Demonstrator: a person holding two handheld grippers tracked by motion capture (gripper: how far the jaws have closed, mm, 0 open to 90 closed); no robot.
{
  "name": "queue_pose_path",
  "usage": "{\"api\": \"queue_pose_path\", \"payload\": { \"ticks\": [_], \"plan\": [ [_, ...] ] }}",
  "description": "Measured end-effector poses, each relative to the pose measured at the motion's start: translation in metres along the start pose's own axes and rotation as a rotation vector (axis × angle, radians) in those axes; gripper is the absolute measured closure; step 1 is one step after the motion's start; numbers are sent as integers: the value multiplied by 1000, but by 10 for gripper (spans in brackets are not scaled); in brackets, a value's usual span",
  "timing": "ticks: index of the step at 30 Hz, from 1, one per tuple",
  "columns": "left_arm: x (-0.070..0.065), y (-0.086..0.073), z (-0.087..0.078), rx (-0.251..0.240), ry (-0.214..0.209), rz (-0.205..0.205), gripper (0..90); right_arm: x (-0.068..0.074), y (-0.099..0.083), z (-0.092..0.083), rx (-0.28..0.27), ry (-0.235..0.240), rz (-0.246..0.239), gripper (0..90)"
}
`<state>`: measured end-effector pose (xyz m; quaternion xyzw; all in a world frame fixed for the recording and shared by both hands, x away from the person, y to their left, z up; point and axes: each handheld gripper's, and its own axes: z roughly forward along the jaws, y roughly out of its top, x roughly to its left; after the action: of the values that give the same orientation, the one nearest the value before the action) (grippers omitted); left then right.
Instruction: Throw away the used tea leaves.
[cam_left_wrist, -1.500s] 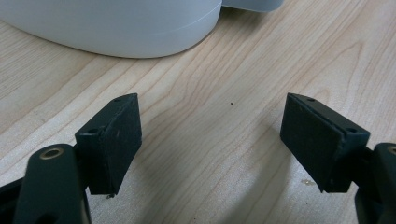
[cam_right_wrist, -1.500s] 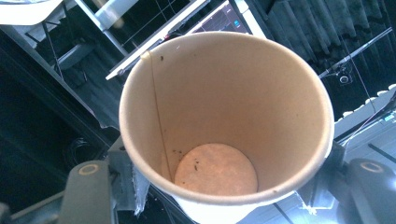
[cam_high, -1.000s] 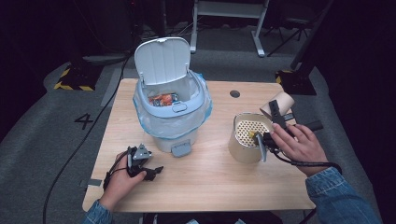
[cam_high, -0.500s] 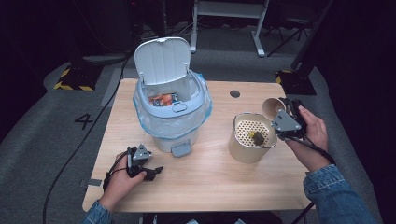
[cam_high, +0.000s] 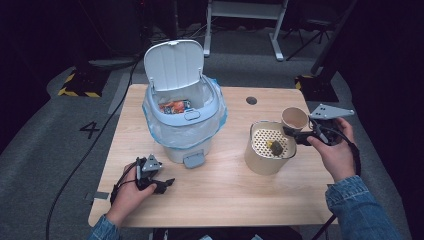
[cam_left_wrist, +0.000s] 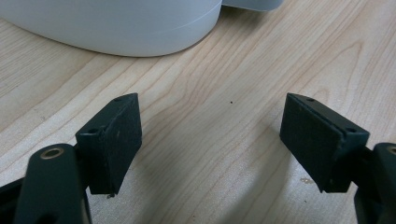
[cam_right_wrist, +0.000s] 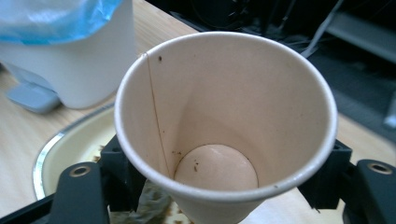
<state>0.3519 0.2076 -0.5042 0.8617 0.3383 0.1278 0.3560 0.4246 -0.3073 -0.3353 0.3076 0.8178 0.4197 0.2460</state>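
An emptied paper cup (cam_right_wrist: 224, 135) is held, tilted, between the jaws of the right gripper (cam_high: 300, 136), which have just been opening, and has been drawn back to three o'clock of the strainer pot (cam_high: 270, 148). The dregs (cam_high: 274, 146) are left on the sieve, so the tipping appears done. The left gripper (cam_left_wrist: 212, 144) is rested on the table (cam_high: 235, 185), jaws apart and empty.

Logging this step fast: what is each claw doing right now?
Left claw: open, empty, resting on the table.
Right claw: jaws just opening, paper cup between them, beside the strainer pot.
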Motion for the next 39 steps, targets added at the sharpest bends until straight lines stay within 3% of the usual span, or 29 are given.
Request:
{"api": "queue_pose_path", "payload": {
  "ticks": [3, 7, 11, 16, 25, 39],
  "plan": [
    [0, 0, 0, 0, 0, -1, 214, -5, -3, 0, -10, 58, 83, 293],
    [0, 0, 0, 0, 0, 0, 214, -11, -6, -1, -26, 107, 154, 292],
    [0, 0, 0, 0, 0, 0, 214, -15, -8, -1, -43, 148, 202, 291],
    [0, 0, 0, 0, 0, 0, 214, -16, -9, 0, -38, 177, 226, 291],
    [0, 0, 0, -2, -4, -5, 213, -16, -8, 0, -28, 165, 216, 290],
    [0, 1, 1, -1, -1, -1, 212, -19, -4, -4, -10, 134, 146, 287]
  ]
}}
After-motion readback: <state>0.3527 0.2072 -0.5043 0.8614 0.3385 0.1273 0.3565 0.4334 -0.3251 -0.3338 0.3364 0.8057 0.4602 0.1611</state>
